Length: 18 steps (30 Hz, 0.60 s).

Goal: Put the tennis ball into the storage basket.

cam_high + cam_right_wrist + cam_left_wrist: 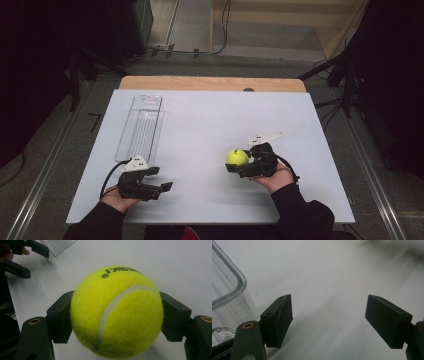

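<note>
One yellow tennis ball [117, 311], and I've got it clamped between my right gripper [239, 165] jaws, just above the white table [200, 125], right of centre. Black print on its felt, too skewed to read. One clear plastic tray [141, 127] far left. My left gripper [160, 179] gapes wide, holding nothing.

We see a white table [200, 120] with a wooden edge [210, 83] at its far side, standing on grey floor [60, 150]. Metal rails [42, 172] flank it; cables [220, 30] trail beyond. Both sides are dark.
</note>
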Motion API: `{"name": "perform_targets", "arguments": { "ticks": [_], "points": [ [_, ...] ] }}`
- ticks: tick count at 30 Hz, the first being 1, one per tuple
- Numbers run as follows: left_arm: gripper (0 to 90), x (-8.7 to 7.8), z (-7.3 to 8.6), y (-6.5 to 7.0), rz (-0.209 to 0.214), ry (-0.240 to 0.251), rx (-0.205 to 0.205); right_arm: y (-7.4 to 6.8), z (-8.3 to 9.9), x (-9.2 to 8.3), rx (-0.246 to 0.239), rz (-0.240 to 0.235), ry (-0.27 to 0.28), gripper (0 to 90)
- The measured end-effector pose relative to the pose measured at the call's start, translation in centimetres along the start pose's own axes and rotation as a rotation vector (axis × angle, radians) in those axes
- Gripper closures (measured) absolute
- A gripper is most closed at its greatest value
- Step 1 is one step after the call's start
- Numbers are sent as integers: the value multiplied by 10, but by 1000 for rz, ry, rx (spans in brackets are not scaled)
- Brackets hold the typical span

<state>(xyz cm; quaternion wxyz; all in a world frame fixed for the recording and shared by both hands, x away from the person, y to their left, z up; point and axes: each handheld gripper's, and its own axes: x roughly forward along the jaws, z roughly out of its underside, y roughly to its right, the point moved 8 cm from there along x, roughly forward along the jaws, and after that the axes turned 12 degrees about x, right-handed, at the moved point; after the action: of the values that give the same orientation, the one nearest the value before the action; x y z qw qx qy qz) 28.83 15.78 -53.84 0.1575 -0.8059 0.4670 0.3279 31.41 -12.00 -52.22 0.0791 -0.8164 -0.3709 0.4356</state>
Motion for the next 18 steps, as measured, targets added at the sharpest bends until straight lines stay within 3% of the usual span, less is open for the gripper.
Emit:
{"name": "perform_targets", "arguments": {
  "ticks": [18],
  "points": [
    [227, 0, 0, 0, 2, 2, -3, -14, -17, 14, -27, -24, -16, 234]
  ]
}}
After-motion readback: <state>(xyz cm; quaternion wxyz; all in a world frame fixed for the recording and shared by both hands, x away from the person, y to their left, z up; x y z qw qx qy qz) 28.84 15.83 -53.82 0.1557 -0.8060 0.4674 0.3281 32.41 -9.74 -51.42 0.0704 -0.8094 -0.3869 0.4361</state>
